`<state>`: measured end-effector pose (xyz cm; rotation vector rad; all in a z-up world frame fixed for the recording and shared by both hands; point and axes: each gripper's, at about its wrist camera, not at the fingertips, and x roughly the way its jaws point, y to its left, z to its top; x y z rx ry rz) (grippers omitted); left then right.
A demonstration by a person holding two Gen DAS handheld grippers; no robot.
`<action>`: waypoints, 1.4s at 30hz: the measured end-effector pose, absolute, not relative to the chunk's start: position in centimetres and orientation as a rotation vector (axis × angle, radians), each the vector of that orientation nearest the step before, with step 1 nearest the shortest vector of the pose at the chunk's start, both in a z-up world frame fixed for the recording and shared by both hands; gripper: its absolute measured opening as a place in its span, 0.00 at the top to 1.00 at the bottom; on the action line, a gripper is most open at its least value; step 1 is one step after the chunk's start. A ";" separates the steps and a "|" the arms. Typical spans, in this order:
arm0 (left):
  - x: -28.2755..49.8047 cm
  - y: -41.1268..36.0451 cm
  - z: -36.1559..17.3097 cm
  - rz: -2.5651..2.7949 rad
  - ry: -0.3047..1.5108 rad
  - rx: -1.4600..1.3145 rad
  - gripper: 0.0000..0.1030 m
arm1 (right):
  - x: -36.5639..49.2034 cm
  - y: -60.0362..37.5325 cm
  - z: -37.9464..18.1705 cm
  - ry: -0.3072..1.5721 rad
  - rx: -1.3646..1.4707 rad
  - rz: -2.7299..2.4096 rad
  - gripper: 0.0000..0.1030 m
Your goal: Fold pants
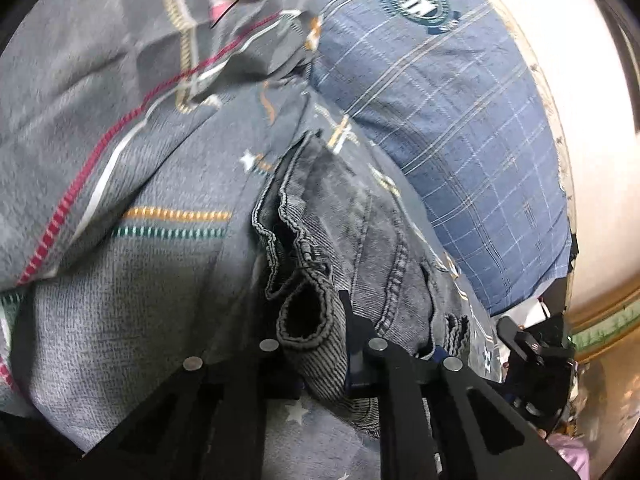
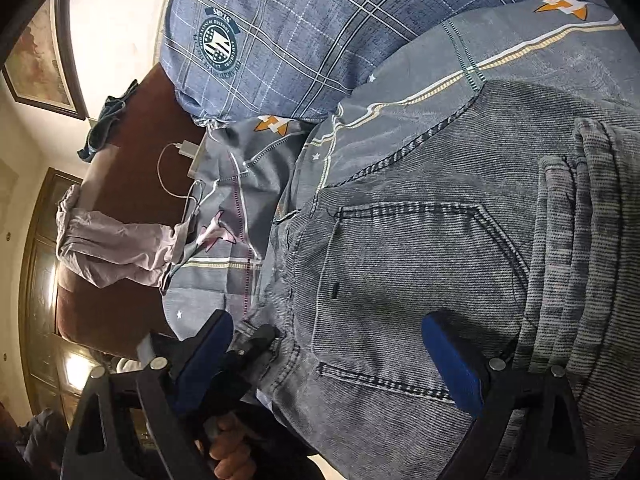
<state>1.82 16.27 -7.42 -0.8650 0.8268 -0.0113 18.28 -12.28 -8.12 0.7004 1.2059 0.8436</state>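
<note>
Grey denim pants (image 1: 344,216) lie on a grey patterned bedsheet (image 1: 160,280). My left gripper (image 1: 320,344) is shut on the pants' hem and leg cuffs, with bunched denim between its fingers. In the right wrist view the pants (image 2: 420,264) fill the middle, back pocket up, with folded leg layers at the right. My right gripper (image 2: 328,344) is open wide just above the seat of the pants, blue pads either side of the pocket, holding nothing. The other gripper (image 2: 248,352) and a hand show at the lower left.
A blue plaid pillow (image 1: 452,100) lies beyond the pants, also in the right wrist view (image 2: 288,32). A lilac cloth (image 2: 112,248) and a white charger cable (image 2: 176,168) lie at the brown bed edge (image 2: 120,184). A rumpled grey quilt (image 1: 100,80) lies left.
</note>
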 end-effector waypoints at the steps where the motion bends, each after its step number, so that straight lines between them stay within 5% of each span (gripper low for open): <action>1: 1.8 16.0 -6.9 -0.016 0.812 -0.842 0.88 | 18.3 -12.4 -8.4 1.216 0.696 0.835 0.06; 13: 2.8 14.9 -8.1 0.018 0.824 -0.810 0.88 | 19.4 -11.0 -9.1 1.305 0.636 0.745 0.05; 17: 3.2 14.8 -8.7 0.057 0.868 -0.858 0.63 | 19.2 -12.7 -8.0 1.320 0.727 0.750 0.04; 19: 3.3 14.9 -9.1 0.061 0.890 -0.876 0.64 | 18.5 -14.1 -7.1 1.269 0.735 0.763 0.04; 20: 3.4 14.9 -9.1 0.072 0.899 -0.862 0.80 | 17.9 -15.3 -6.8 1.240 0.751 0.764 0.04; 23: 3.6 14.5 -7.9 0.087 0.893 -0.823 0.88 | 16.1 -19.5 -6.1 1.150 0.790 0.748 0.04; 36: 5.5 -2.3 5.4 -0.063 0.647 -0.212 0.90 | 10.8 -39.0 -7.8 0.817 1.132 0.529 0.04; 42: 3.8 -16.8 4.3 -0.329 0.648 0.091 0.90 | 9.0 -43.4 -8.0 0.717 1.188 0.448 0.04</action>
